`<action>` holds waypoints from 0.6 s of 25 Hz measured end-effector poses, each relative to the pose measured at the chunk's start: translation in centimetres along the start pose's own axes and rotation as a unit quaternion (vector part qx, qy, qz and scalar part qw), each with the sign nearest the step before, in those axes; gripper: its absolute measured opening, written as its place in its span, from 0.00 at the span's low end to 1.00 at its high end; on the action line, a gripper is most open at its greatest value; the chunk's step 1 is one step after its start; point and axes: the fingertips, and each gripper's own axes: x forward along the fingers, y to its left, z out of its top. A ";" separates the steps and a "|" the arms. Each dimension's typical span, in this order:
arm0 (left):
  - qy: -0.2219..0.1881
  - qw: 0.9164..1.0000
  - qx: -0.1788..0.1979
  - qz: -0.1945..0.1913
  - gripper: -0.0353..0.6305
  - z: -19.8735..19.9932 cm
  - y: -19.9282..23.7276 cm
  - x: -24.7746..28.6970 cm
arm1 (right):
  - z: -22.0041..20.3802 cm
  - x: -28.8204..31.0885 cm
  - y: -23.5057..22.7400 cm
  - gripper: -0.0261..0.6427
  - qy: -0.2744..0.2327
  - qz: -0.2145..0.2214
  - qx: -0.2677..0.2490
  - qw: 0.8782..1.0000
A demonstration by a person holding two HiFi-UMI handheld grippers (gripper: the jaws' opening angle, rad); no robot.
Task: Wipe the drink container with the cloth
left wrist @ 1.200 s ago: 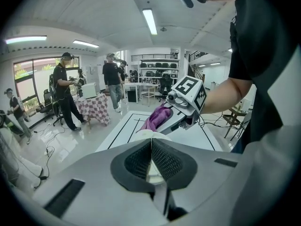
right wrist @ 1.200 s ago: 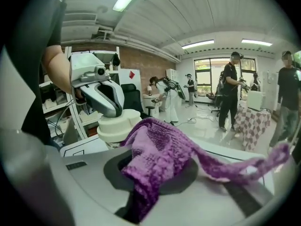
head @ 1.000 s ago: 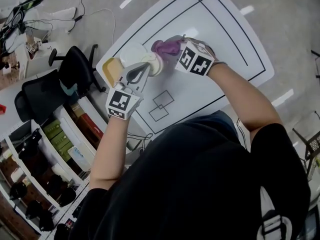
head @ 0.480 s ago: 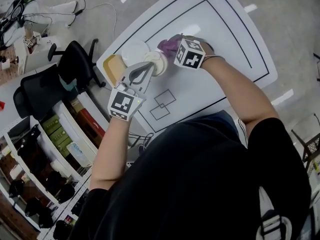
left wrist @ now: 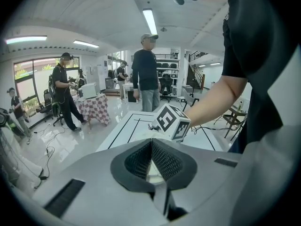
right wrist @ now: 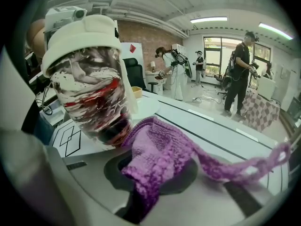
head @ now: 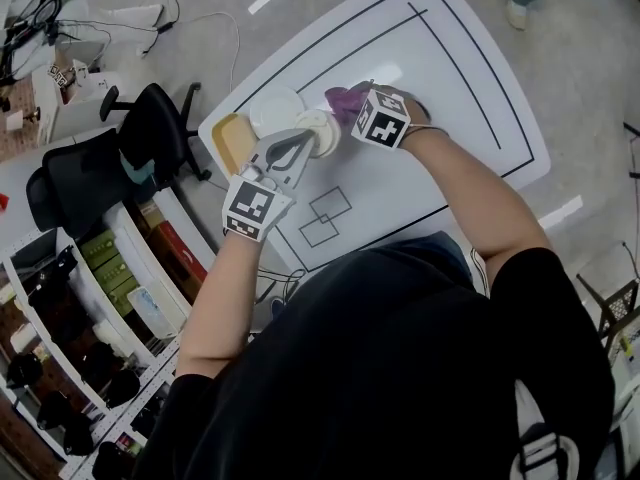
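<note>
The drink container (right wrist: 89, 84) is a clear cup with dark red and white contents, a white lid and a cream strap. It is held up over the white table (head: 450, 68). My left gripper (head: 308, 136) is shut on it at the lid end, and a pale part of it shows behind the closed pads (left wrist: 151, 142). My right gripper (head: 357, 106) is shut on the purple knitted cloth (right wrist: 160, 159), which is bunched against the container's lower side. From the head view, the cloth (head: 343, 98) lies just right of the container (head: 322, 133).
A white plate (head: 272, 108) and a yellow tray (head: 228, 143) sit at the table's left end, close behind the container. A black office chair (head: 150, 133) and shelves (head: 100, 298) stand left of the table. Several people stand about in the room (left wrist: 146, 74).
My right gripper has turned and edged a little closer to the container with the cloth. The left gripper keeps its hold in about the same place.
</note>
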 end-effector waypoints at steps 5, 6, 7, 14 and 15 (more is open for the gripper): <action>-0.004 0.999 -0.053 0.005 0.09 1.1 0.1 -0.8 | 1.8 -4.1 0.1 0.15 -0.017 -0.007 0.030 0.999; -0.007 0.998 -0.064 0.003 0.09 1.4 0.2 -1.1 | 2.5 -5.3 0.0 0.15 -0.023 -0.012 0.032 0.999; -0.009 0.997 -0.071 0.002 0.09 1.5 0.2 -1.3 | 3.0 -6.4 0.0 0.15 -0.028 -0.019 0.033 0.999; -0.049 0.993 -0.106 0.026 0.09 2.9 0.0 -4.3 | 7.3 -15.0 -0.7 0.15 -0.072 -0.074 0.043 0.994; -0.056 0.992 -0.109 0.032 0.09 3.0 -0.1 -5.0 | 7.8 -16.1 -0.6 0.15 -0.080 -0.082 0.044 0.992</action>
